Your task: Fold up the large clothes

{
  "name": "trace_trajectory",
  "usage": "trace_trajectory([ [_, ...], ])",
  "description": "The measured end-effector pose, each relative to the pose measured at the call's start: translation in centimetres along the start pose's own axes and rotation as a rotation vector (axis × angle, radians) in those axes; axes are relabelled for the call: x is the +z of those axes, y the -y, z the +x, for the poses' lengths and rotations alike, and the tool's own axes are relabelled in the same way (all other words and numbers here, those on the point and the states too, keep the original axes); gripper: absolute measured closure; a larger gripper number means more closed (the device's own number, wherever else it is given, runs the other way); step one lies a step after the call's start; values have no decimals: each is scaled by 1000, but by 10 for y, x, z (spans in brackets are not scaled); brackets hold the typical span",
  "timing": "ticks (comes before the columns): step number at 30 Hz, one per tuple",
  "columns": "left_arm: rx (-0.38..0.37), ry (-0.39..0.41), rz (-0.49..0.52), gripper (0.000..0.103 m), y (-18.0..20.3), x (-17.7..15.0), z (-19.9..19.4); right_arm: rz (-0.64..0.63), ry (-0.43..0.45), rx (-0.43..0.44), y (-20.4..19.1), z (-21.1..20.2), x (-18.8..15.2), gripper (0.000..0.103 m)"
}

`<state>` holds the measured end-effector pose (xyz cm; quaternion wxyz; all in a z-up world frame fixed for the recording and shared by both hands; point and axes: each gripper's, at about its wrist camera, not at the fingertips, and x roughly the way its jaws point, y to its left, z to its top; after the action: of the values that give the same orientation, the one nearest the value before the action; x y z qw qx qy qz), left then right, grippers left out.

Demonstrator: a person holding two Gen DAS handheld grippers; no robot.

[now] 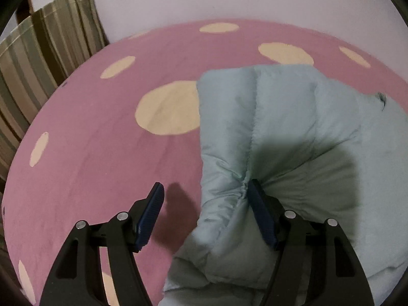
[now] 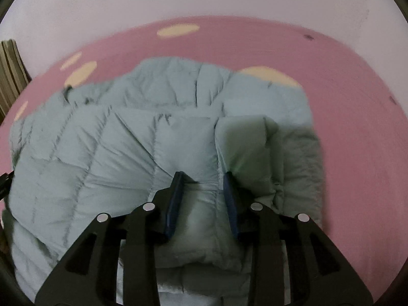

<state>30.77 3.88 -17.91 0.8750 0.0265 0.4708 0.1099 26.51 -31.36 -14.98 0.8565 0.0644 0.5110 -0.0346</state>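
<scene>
Both grippers are hanging open: left gripper [image 1: 205,191] straddling the jacket [image 1: 280,132] edge, right gripper [image 2: 202,178] gripping nothing at its 6 o'clock, letting the fold settle.

- Pale blue-green quilted puffer jacket [image 2: 142,137], large, padded, stitched in puffy panels with darker seam lines.
- Lies on pink bedspread with cream dots [image 2: 357,127], partly folded, bunched into a thick heap, not flat.
- Right wrist view: jacket spans most of the bedspread's near middle; a cream dot shows just past its far edge.
- Folded padded flap sits on top toward the right side of the heap, in shadow.
- Left wrist view: jacket [image 1: 280,117] covers the bedspread's right part, its left edge just beside a big cream dot; one seam puckers into creases.
</scene>
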Motion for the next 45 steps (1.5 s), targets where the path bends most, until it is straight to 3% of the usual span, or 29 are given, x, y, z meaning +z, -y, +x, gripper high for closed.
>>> trace_trajectory([
  [3, 32, 41, 28, 37, 1, 2, -16, -30, 19, -23, -5, -11, 5, 71],
  [6, 10, 141, -22, 37, -4, 11, -41, -1, 76, -1, -3, -28, 17, 70],
  [9, -16, 200, -32, 37, 0, 28, -46, 2, 80, -9, -4, -22, 30, 70],
  [13, 33, 122, -3, 37, 12, 44, -9, -12, 46, -43, -9, 5, 32, 66],
  [15, 36, 1, 45, 36, 17, 42, 27, -25, 11, -50, -11, 19, 29, 66],
  [16, 25, -13, 43, 36, 17, 40, 32, -32, 12, -56, -13, 21, 27, 66],
  [20, 58, 57, 29, 37, 16, 32, 7, -33, 44, -55, -20, 1, 27, 66],
  [24, -19, 137, 14, 37, 20, 8, -31, -13, 80, -5, -24, -31, 10, 60],
  [26, -48, 99, 38, 37, 26, -6, -26, 4, 65, -6, -21, -36, -5, 59],
  [28, -52, 25, 92, 35, 37, -14, -3, 21, -5, 7, -16, -19, -18, 56],
  [31, -67, 31, 82, 35, 34, -18, 2, 13, 5, 23, -16, -16, -22, 56],
  [34, -129, 65, 60, 35, 22, -21, -27, 23, 44, 40, -12, -45, -25, 55],
  [38, -144, 109, 49, 35, -9, -55, -71, 20, 75, 36, 2, -89, -57, 49],
  [42, -183, 64, 17, 35, -38, -104, -98, 15, 50, 10, 21, -126, -109, 47],
  [45, -164, 46, -1, 35, -56, -141, -116, 35, 33, 0, 36, -149, -146, 46],
])
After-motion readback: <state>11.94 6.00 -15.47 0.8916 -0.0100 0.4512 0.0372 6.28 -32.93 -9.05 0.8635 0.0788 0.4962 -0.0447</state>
